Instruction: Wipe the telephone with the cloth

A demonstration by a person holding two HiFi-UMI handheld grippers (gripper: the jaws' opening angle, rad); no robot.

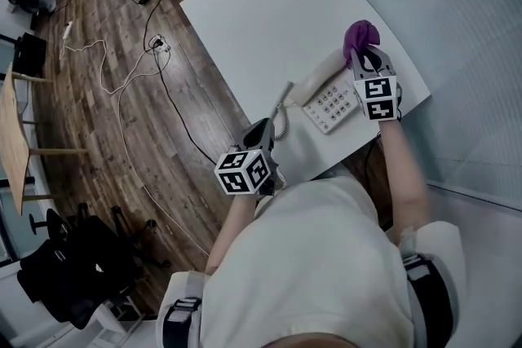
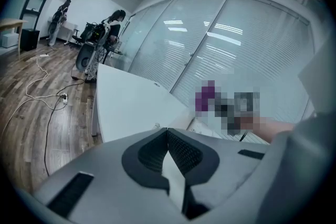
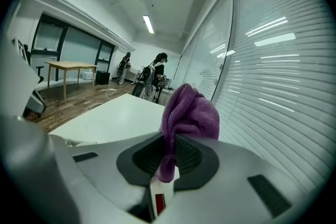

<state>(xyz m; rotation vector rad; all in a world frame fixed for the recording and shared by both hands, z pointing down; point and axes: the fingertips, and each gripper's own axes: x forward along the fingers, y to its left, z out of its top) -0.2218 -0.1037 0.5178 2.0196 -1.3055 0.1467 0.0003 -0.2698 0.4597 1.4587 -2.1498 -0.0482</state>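
Fingers (image 3: 142, 157) of right gripper (image 1: 366, 59) clamped on purple cloth (image 1: 361, 35), bunched past the tips, hovering at far end of telephone (image 1: 330, 103), which sits near the worktop (image 1: 245, 12) edge. Left gripper (image 1: 263, 130) closed on nothing, beside telephone's near side. Looks like approach step — next move likely calls for lowering cloth onto casing, then sweeping across.

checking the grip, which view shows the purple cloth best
Right gripper view: the cloth fills the centre, pinched by the right gripper. Head view shows it small, by the telephone; left gripper view only a blur.
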